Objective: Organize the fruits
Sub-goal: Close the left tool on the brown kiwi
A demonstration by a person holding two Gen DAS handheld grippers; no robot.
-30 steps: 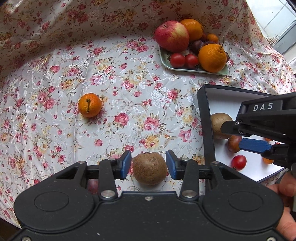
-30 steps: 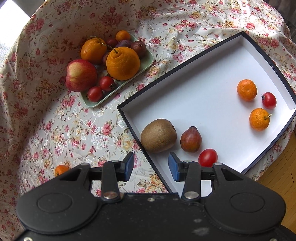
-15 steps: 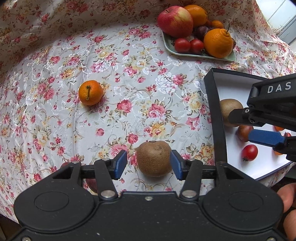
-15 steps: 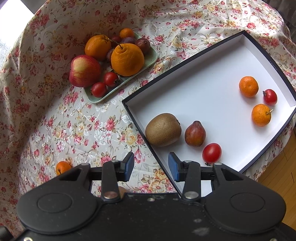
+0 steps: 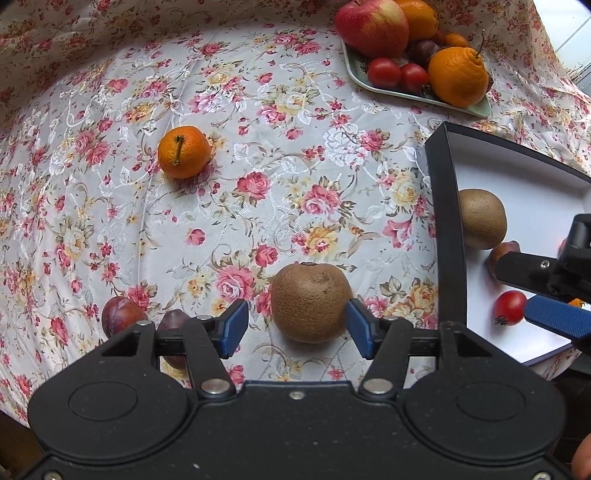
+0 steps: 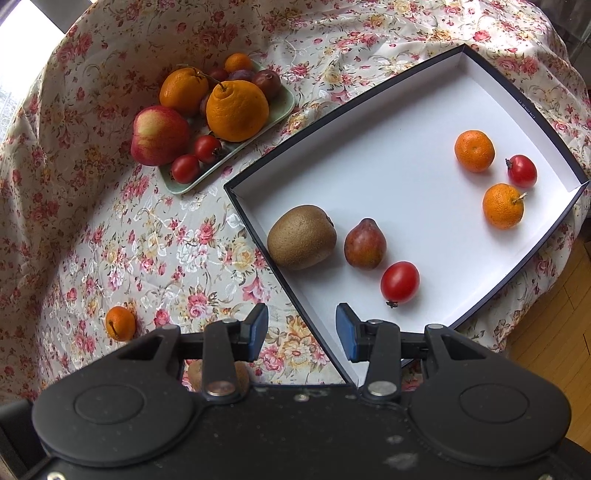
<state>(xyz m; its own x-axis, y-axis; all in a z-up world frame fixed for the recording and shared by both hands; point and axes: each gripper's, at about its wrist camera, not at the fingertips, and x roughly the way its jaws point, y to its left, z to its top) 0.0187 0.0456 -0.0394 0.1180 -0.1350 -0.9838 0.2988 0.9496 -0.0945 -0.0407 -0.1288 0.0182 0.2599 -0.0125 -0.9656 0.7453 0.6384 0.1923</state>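
1. Left wrist view: you're pointing the left gripper (image 5: 297, 326) down over a kiwi (image 5: 311, 302) that's sitting on the floral tablecloth (image 5: 258, 147). The jaws are opening right now. The kiwi is between the blue pads (image 5: 233, 328), with a clear gap on the left side; the right pad looks just beside the skin or barely on it, hard to call.
2. Same view, the rest of the cloth: a mandarin (image 5: 183, 151) with its stem up is lying well off to the upper left, and two plums (image 5: 122, 318) are peeking out just left of the gripper body, partly hidden by it.
3. Still the left view: the green tray (image 5: 417, 96) up top is holding an apple (image 5: 371, 26), a big knobby orange (image 5: 458, 76) and two cherry tomatoes (image 5: 384, 72). The black box (image 5: 445, 236) with the white floor is at right, and your right gripper (image 5: 550, 295) is hanging over it.
4. Right wrist view: your right gripper (image 6: 301, 330) is hovering over the near edge of that box (image 6: 524, 129), jaws standing apart and gripping nothing.
5. Inside the box you're looking at a second kiwi (image 6: 302, 237), a small reddish pear (image 6: 365, 244) and a cherry tomato (image 6: 399, 282) in a row near the corner. Two mandarins (image 6: 474, 150) and another little tomato (image 6: 521, 170) are sitting at the far end.
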